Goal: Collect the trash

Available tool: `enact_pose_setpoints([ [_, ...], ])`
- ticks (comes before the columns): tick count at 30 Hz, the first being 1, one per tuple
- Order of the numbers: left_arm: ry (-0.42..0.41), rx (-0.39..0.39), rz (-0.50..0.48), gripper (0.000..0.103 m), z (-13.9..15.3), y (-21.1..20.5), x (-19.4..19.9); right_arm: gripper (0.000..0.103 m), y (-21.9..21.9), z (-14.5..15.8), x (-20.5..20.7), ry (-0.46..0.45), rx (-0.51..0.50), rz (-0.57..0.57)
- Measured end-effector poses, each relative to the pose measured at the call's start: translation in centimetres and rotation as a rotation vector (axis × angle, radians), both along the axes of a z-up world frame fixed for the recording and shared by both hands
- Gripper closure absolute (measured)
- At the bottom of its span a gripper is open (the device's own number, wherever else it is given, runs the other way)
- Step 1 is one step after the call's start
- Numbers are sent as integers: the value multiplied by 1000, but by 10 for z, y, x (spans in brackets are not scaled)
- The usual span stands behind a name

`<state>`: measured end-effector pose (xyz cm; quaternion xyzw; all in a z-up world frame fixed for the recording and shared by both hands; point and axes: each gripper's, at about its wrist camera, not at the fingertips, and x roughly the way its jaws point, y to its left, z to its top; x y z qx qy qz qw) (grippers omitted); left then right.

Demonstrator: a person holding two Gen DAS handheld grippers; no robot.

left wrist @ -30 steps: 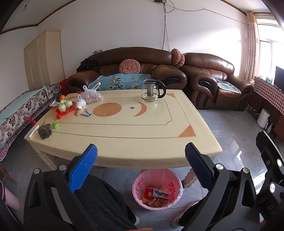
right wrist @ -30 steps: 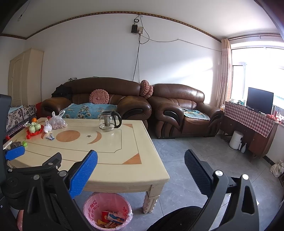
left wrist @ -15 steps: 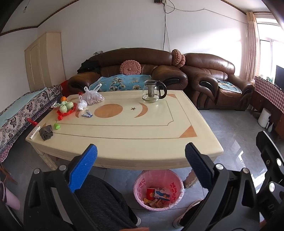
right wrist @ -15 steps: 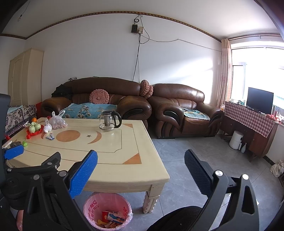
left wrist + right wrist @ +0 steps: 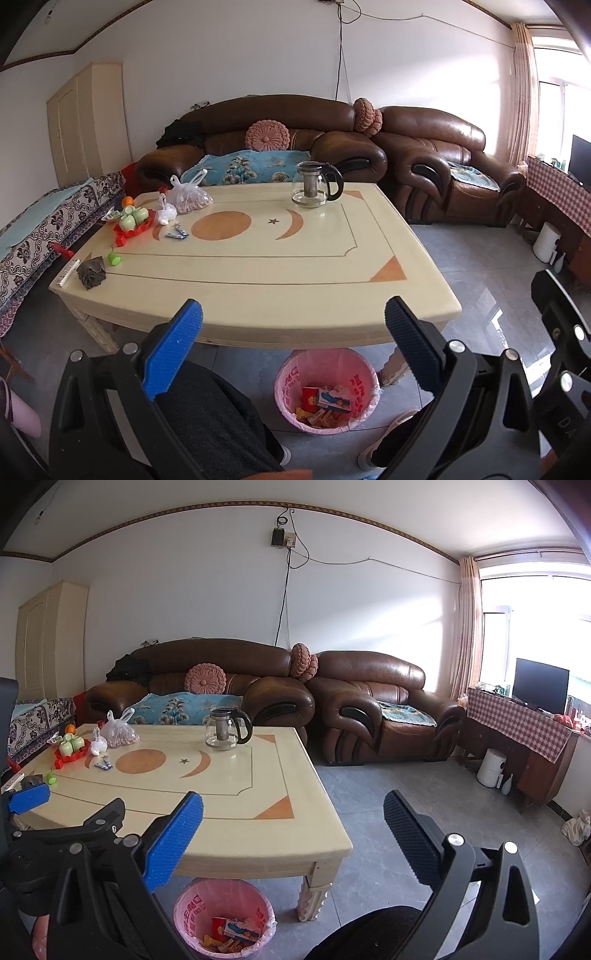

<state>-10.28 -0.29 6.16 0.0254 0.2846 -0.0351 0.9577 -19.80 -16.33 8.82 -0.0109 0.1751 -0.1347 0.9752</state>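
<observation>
Left gripper and right gripper both hover with jaws wide, empty, above the pink bin of trash under the bench front edge.

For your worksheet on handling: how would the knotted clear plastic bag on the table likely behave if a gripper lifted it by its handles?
The plastic bag looks thin and limp, so it would probably sag. Its lumpy contents would likely shift and swing. The film may slip between pads.

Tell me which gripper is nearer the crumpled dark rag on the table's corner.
Left. The left gripper hovers off the near edge, the rag ahead to its left. The right gripper sits farther right, beyond the left one.
</observation>
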Motion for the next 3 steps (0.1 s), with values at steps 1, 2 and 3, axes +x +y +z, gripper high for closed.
enact_pose_setpoints([
  [1, 1, 0, -2, 6, 0, 0, 1, 7, 0, 0, 0, 0, 0, 0],
  [2, -1, 0, -3, 6, 0, 0, 0, 7, 0, 0, 0, 0, 0, -1],
  [3, -1, 1, -4, 6, -1, 0, 0, 7, 1, 0, 0, -1, -1, 0],
])
